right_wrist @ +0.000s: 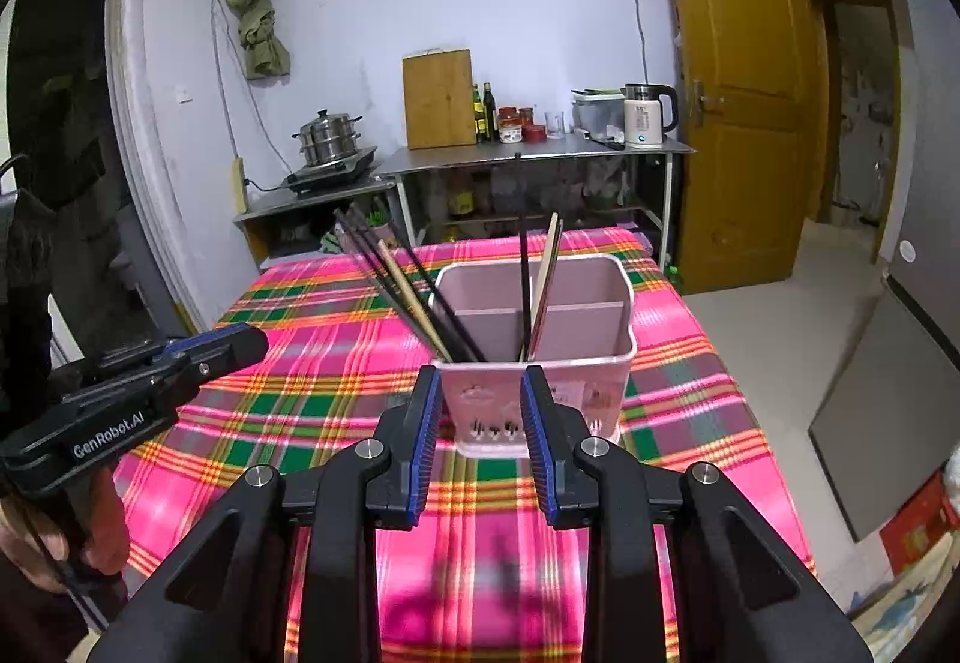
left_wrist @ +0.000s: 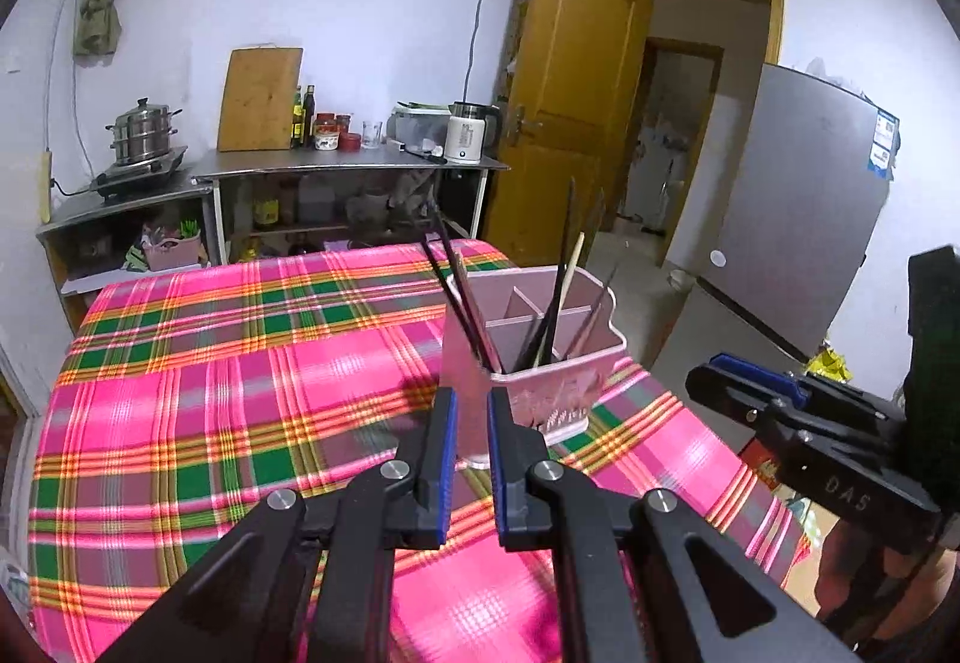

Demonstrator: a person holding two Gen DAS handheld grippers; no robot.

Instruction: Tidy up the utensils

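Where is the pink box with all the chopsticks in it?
The pink utensil holder stands on the plaid tablecloth, centre of the right wrist view, just beyond the right tool. Chopsticks lean out of its left side.

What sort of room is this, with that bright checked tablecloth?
Most likely a home kitchen that doubles as a dining room. A steamer pot sits on a small cooktop, a cutting board and kettle stand on a metal counter, and a fridge stands by the door.

tablecloth [right_wrist: 336, 363]: we see pink plaid, green and orange stripes
utensil holder [right_wrist: 600, 363]: pale pink
door [right_wrist: 738, 93]: ochre
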